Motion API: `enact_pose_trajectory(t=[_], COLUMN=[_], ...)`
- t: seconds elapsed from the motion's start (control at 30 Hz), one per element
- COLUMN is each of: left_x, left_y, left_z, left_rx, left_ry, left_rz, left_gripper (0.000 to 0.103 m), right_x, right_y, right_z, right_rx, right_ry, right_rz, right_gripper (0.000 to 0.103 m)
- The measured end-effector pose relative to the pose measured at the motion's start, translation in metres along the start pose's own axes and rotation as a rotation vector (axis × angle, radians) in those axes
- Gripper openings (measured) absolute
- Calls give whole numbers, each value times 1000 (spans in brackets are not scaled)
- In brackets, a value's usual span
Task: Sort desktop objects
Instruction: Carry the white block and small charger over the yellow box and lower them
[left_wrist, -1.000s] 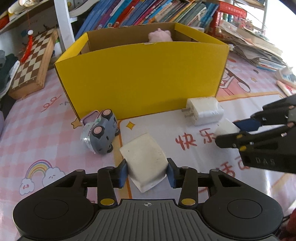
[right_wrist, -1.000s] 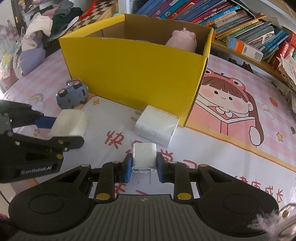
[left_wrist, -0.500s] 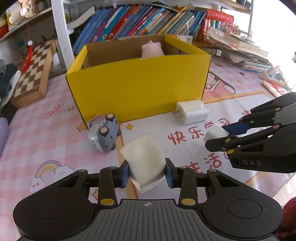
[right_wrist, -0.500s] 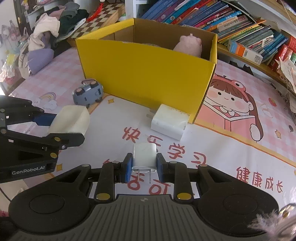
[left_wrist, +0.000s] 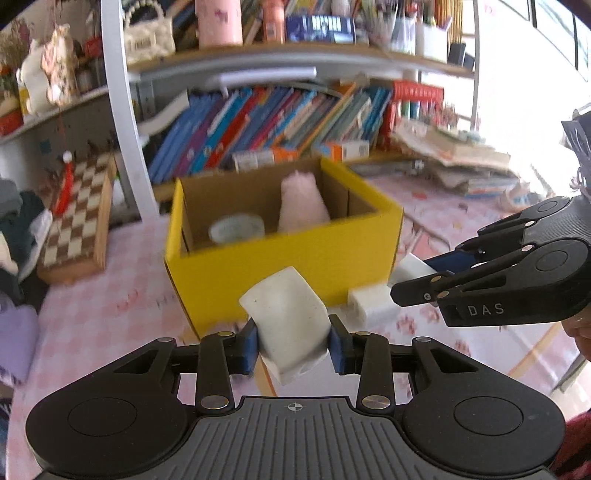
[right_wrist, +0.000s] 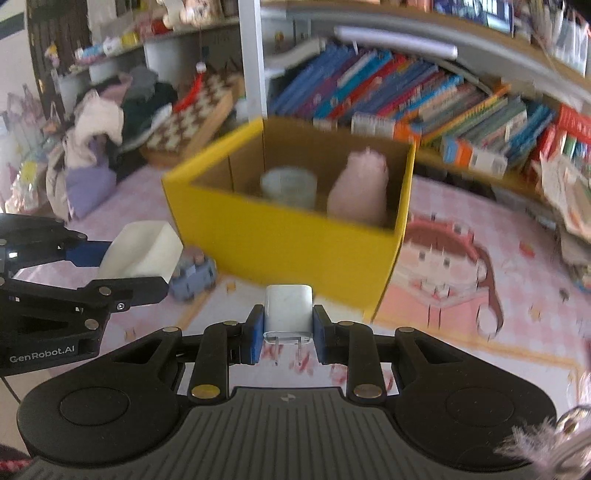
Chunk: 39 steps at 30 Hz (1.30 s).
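My left tongs (left_wrist: 292, 345) pinch the white eraser (left_wrist: 286, 317), my right tongs (right_wrist: 288, 334) the small charger (right_wrist: 289, 308); the yellow box (left_wrist: 284, 254) opens mid-frame, straight ahead of both.

Slanted books (left_wrist: 280, 122) packing the shelf, chessboard (left_wrist: 77, 214) leaning at left, heaped clothes (right_wrist: 110, 122) behind, paper pile (left_wrist: 454, 147) at right, cartoon-girl mat (right_wrist: 450, 266) underneath

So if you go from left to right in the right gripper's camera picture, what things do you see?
Pile of clothes → white block in the left gripper → toy car → small charger in the right gripper → pink plush toy in the yellow box → cartoon girl on the mat.
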<state>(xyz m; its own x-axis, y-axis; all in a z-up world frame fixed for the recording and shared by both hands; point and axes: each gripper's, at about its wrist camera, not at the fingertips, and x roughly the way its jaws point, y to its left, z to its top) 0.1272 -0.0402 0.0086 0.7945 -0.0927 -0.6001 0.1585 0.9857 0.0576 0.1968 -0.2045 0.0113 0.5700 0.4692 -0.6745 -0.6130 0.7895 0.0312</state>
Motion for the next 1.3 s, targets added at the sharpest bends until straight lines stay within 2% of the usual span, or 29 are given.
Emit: enact_pose_trajectory(t=[0.33,0.6,0.87,1.3], left_x=[9,32,69,132], left_y=[14,21,28,38], left_z=[43,73,88,89], left_rx=[23,54,80,72], left_ry=[-91,-110,-48,109], left_rz=[32,45,55,71], left_gripper=[35,35,35,35], right_x=[7,28,69,158], right_y=[-17,-28,-34,-31], right_z=[53,94,127,140], right_rx=[-83,-160,-239,-430], right_ry=[-87,-124,-109,46], right_rz=[-4,17,32,88], right_gripper=[25,25,25,25])
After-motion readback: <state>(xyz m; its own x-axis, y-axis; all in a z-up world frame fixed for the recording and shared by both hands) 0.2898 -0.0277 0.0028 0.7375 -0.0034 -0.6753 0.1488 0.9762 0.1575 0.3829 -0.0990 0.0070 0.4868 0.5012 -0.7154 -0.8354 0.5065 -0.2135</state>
